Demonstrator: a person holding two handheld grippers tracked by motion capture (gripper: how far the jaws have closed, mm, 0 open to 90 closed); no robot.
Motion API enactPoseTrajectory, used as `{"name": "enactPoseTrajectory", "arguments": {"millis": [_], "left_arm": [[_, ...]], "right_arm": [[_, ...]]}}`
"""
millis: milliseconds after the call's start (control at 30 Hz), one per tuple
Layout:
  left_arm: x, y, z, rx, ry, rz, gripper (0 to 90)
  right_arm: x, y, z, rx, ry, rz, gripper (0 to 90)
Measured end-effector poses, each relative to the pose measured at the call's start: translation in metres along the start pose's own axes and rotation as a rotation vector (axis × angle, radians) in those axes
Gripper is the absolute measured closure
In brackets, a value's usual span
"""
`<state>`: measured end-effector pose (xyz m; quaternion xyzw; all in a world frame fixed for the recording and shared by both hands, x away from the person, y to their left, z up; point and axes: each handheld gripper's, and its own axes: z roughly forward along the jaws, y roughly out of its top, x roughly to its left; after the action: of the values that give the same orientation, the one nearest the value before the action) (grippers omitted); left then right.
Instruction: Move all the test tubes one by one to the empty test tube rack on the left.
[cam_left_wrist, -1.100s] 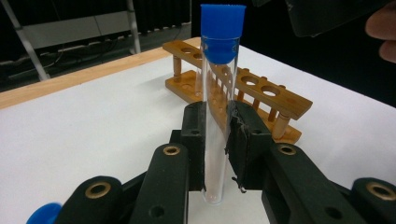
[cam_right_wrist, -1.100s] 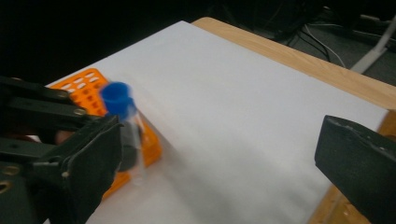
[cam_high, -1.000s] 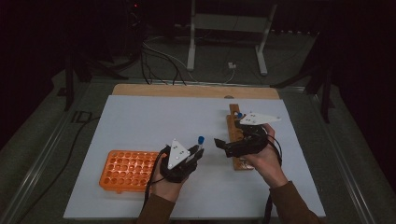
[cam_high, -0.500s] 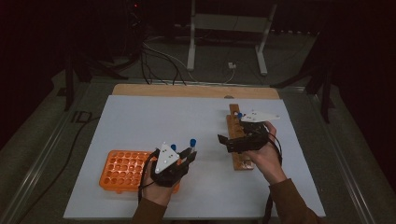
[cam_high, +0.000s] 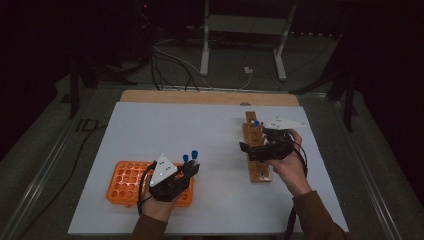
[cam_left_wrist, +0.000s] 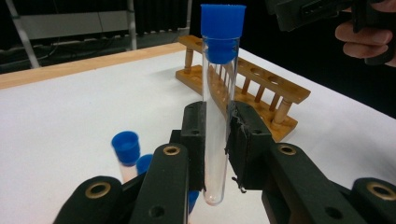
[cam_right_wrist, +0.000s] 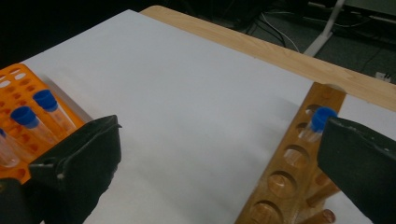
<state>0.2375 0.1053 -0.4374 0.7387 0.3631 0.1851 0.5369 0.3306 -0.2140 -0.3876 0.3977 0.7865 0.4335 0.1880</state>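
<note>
In the high view's lower left the orange rack (cam_high: 131, 182) sits under the left gripper (cam_high: 191, 161), whose jaws are clenched on a blue-capped test tube (cam_left_wrist: 217, 102), its long axis upright and its rounded bottom free below the pads. The tube's likely goal, an empty hole, lies just left of and below it. At centre right, the right gripper (cam_high: 248, 148) hangs with jaws spread and empty over the wooden rack (cam_high: 260, 172).
</note>
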Motion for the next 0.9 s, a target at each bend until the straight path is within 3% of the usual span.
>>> {"name": "enactPoseTrajectory", "arguments": {"millis": [133, 567, 900], "left_arm": [[0.002, -0.004, -0.006, 0.002, -0.002, 0.016, 77.3], [0.006, -0.016, -0.021, -0.008, -0.048, 0.014, 77.2], [0.009, -0.028, -0.022, 0.018, -0.035, 0.029, 77.2]], "right_arm": [[-0.002, -0.001, -0.003, -0.003, -0.014, -0.009, 0.3], [-0.006, -0.006, -0.002, 0.0, -0.018, 0.01, 0.3], [-0.007, -0.009, -0.002, -0.001, -0.016, 0.017, 0.4]]}}
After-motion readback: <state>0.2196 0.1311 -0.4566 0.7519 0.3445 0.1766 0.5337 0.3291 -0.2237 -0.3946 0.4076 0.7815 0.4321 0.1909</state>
